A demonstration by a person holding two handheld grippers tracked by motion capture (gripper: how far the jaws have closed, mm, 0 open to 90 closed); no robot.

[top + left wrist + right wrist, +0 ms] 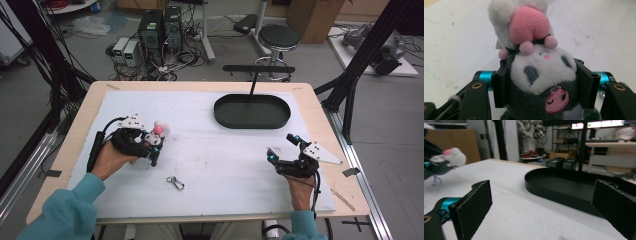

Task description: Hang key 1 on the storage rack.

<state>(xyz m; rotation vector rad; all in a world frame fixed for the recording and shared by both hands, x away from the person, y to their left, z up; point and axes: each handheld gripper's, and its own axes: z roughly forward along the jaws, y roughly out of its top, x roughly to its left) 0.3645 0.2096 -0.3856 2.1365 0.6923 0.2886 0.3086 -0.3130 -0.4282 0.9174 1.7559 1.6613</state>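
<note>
The small dark grey and white plush toy with a pink cap [541, 75] sits pinched in the left gripper's [150, 145] jaws over the white-covered tabletop [225, 160], near a metal clasp [175, 183], well apart from the black oval tray [252, 111], while the right gripper's [283, 150] jaws stand spread and empty.

Lab: computer towers [159, 30], camera rig [367, 45]

The person wears teal long sleeves [67, 212]. Each hand carries a black gripper, the left gripper [150, 142] and the right gripper [283, 148], with a grey three-cornered plate on top and a black cable trailing behind. The jaws are flat black pads on turquoise metal cylinders, and brass-coloured rivets sit in the black arms.
</note>
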